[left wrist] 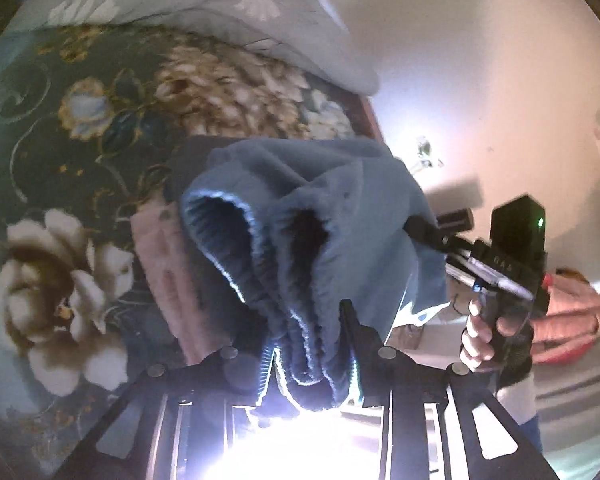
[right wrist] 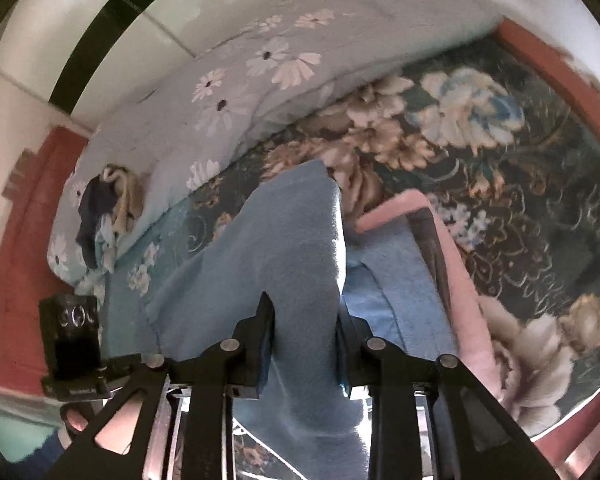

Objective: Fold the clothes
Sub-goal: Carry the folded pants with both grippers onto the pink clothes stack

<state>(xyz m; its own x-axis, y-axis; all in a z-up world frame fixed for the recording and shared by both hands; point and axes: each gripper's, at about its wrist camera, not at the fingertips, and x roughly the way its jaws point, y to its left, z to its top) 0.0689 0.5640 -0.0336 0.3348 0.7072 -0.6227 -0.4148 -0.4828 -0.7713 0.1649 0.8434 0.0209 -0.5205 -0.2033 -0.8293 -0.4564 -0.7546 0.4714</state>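
Floral bed [right wrist: 520, 200]; blue fleece garment [right wrist: 284, 248] bunched, gathered hem.

A fleece garment [right wrist: 284, 248] hangs above the bed [right wrist: 520, 208], over folded clothes [right wrist: 452, 256] lying on it. A pillow [right wrist: 228, 92] lies behind, with crumpled clothes [right wrist: 108, 208] on its left end.

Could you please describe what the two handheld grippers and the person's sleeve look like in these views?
Both the left gripper and the right gripper are black linkage frames with round silver pivot bolts and slotted cut-outs. From the left wrist view, the right unit carries a black box with a green light above a pistol-style handle. The sleeve is pink.
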